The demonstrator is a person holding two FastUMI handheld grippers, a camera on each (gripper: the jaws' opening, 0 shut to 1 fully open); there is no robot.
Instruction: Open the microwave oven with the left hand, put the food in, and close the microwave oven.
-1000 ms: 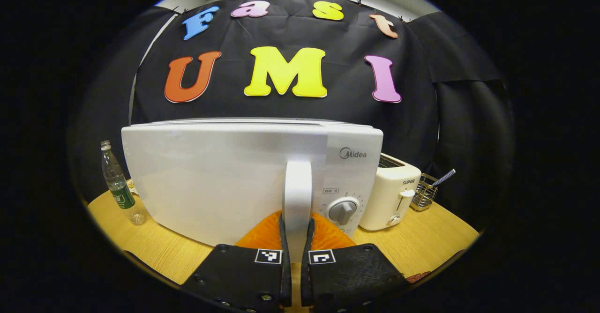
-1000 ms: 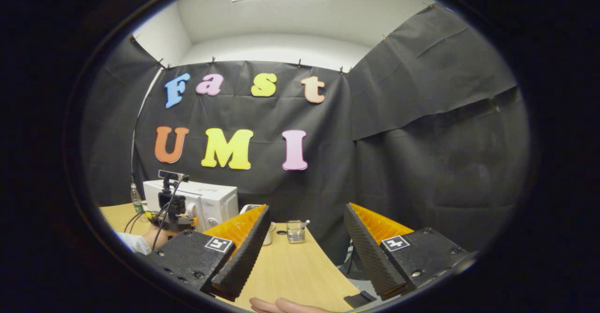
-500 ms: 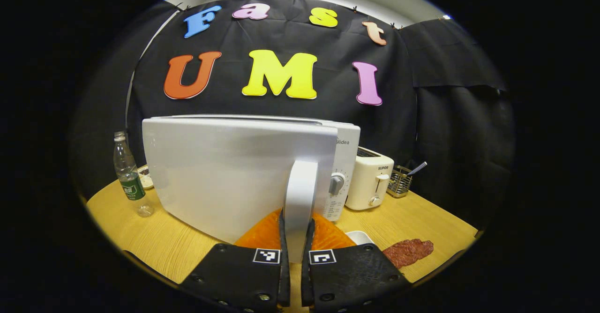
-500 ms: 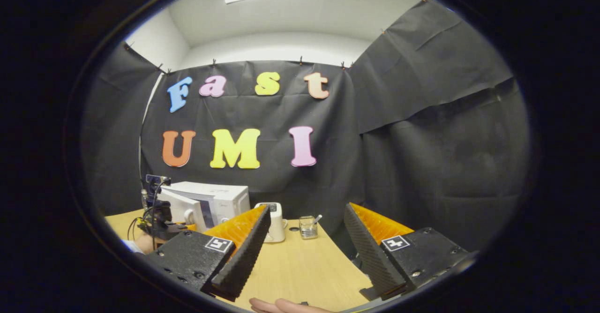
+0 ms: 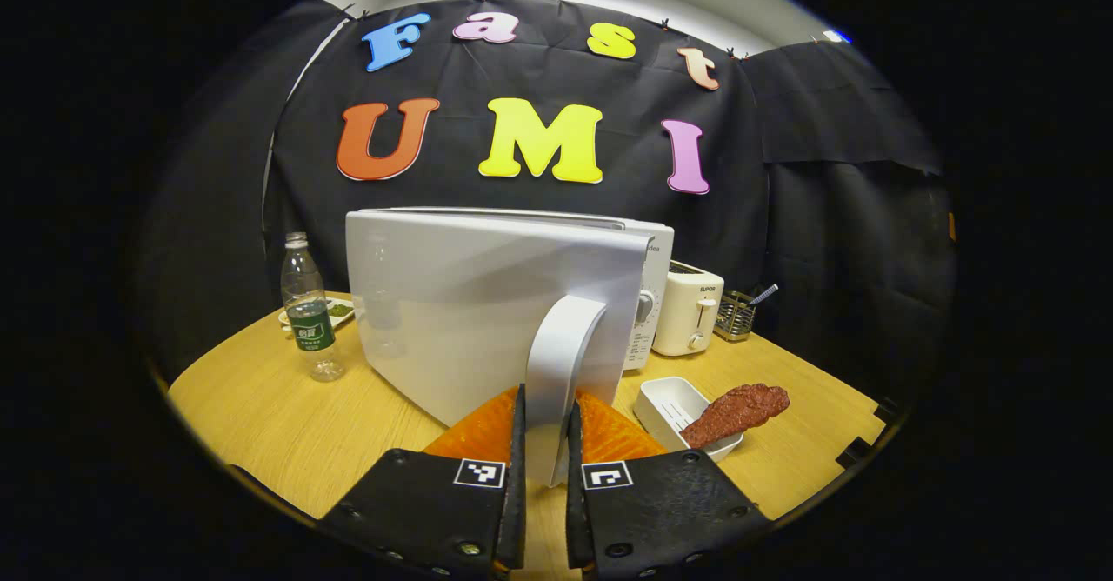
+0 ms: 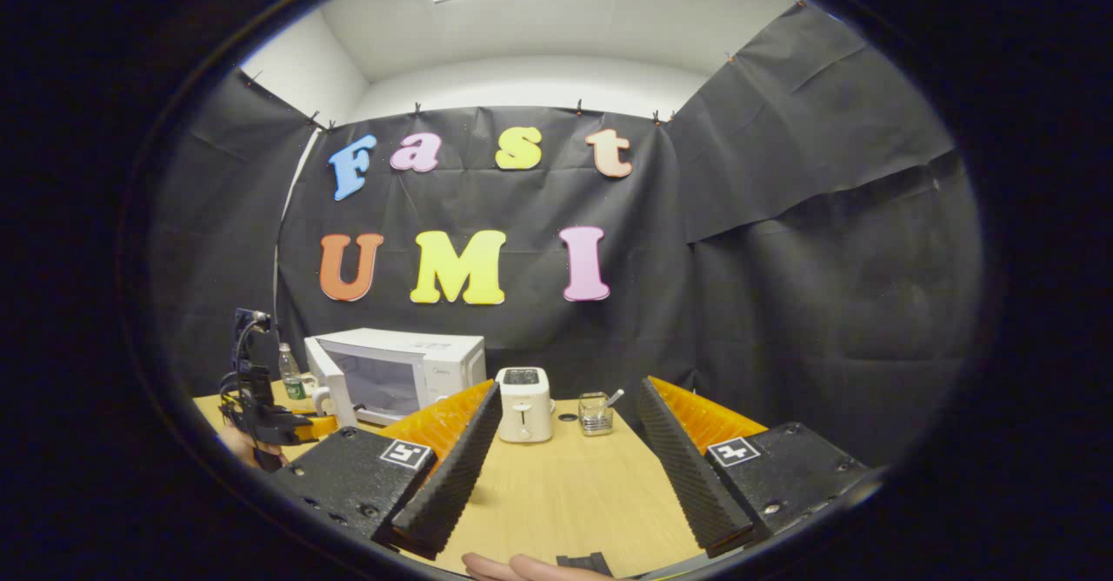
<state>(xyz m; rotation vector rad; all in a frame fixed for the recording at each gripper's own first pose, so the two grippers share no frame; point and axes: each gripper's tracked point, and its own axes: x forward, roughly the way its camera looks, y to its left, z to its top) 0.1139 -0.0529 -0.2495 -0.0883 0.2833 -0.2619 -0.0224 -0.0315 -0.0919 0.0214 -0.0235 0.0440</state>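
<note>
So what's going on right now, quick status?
Left gripper shut on curved white door handle; white microwave door partly open. Right gripper open, idle. Reddish-brown meat waits on white dish.

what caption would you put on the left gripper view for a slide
Left gripper shut on the microwave door handle, door swung partly open, meat waiting on a white tray.

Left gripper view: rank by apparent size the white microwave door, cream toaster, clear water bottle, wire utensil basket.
1. White microwave door, by far the largest, though it is swung toward the camera.
2. Cream toaster and clear plastic water bottle: they look alike in size, so no ranking.
3. Wire utensil basket, smallest.
</note>
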